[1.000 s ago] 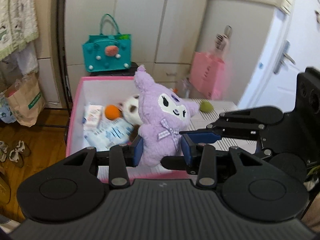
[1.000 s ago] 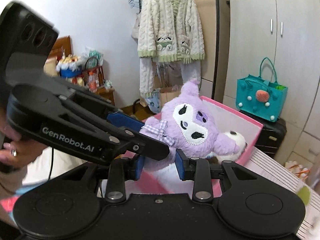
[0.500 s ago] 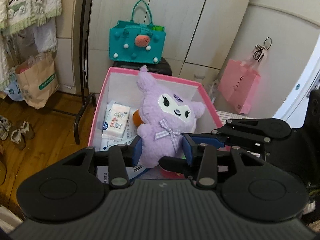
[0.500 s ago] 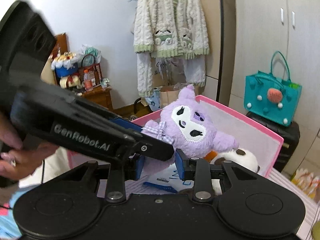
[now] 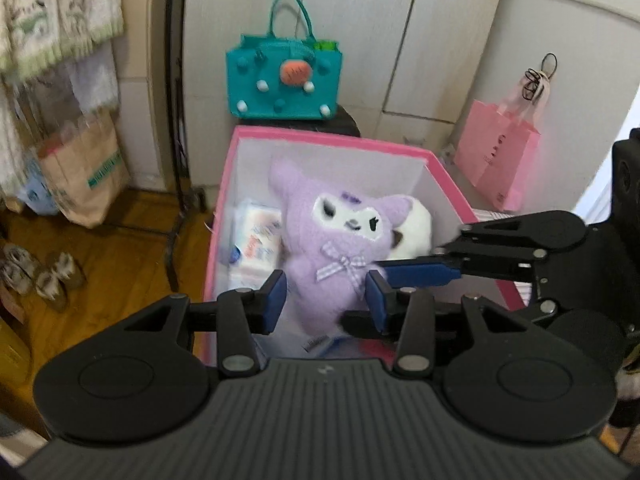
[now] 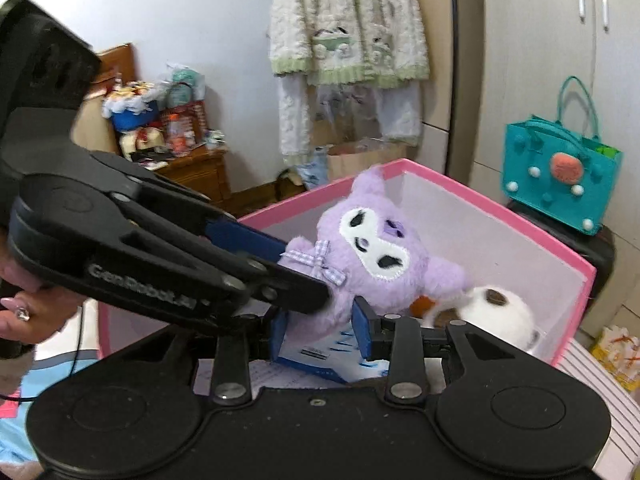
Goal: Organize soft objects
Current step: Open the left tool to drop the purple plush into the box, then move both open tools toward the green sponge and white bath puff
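A purple plush doll (image 5: 340, 240) with a white face and a checked bow hangs over the inside of a pink-rimmed white box (image 5: 332, 140). My left gripper (image 5: 326, 294) stands wider than before, its blue pads beside the doll's lower body with gaps showing. My right gripper (image 6: 322, 330) is shut on the doll's lower body (image 6: 372, 256). The right gripper's fingers reach in from the right in the left wrist view (image 5: 420, 274). A white plush with brown patches (image 6: 500, 312) lies in the box.
Tissue packs (image 5: 258, 240) and an orange ball (image 6: 420, 304) lie in the box. A teal bag (image 5: 284, 76) stands behind it on a dark case. A pink bag (image 5: 496, 160) hangs on the right. A brown paper bag (image 5: 84, 172) and slippers (image 5: 40, 276) are on the wooden floor at left.
Both grippers have carried the purple doll over and down into the pink box. The left gripper's pads have spread apart from the doll. The right gripper still pinches it.
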A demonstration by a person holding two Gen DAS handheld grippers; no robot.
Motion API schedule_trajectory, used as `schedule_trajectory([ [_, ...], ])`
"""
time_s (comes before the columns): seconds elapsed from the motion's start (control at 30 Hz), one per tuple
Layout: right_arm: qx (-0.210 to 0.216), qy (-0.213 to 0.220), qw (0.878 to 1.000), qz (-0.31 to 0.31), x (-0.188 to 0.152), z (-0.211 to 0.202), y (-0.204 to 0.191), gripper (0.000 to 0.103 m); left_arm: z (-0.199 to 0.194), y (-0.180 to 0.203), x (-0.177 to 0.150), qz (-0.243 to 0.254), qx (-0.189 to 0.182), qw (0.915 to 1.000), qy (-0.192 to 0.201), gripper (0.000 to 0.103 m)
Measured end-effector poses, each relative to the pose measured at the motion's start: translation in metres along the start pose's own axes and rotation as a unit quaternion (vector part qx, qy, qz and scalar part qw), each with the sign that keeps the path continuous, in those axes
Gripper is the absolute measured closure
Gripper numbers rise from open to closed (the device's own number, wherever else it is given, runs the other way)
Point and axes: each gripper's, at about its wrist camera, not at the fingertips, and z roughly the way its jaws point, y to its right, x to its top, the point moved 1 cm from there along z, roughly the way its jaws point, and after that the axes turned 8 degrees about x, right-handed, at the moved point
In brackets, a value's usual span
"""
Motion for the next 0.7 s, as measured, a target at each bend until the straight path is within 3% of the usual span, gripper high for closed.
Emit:
schedule_trajectory([
  [0.07,-0.019,-0.004,1.000,0.006,-0.001,-0.004,0.002,0.062,-0.007,0.000,-0.001,0.013,0.028,0.9992,0.024,0.062],
  [0.13,-0.006,0.004,1.000,0.021,-0.003,-0.011,0.006,0.062,-0.014,0.001,-0.002,0.021,0.039,0.9982,0.039,0.062],
  [0.4,0.008,0.028,0.998,0.049,-0.022,-0.046,-0.004,0.062,-0.045,0.002,-0.014,0.034,0.001,0.9993,0.016,0.057],
  [0.7,-0.010,0.038,0.997,0.071,-0.029,-0.096,-0.027,0.062,-0.091,0.018,-0.025,0.062,-0.036,0.9974,0.001,0.050],
])
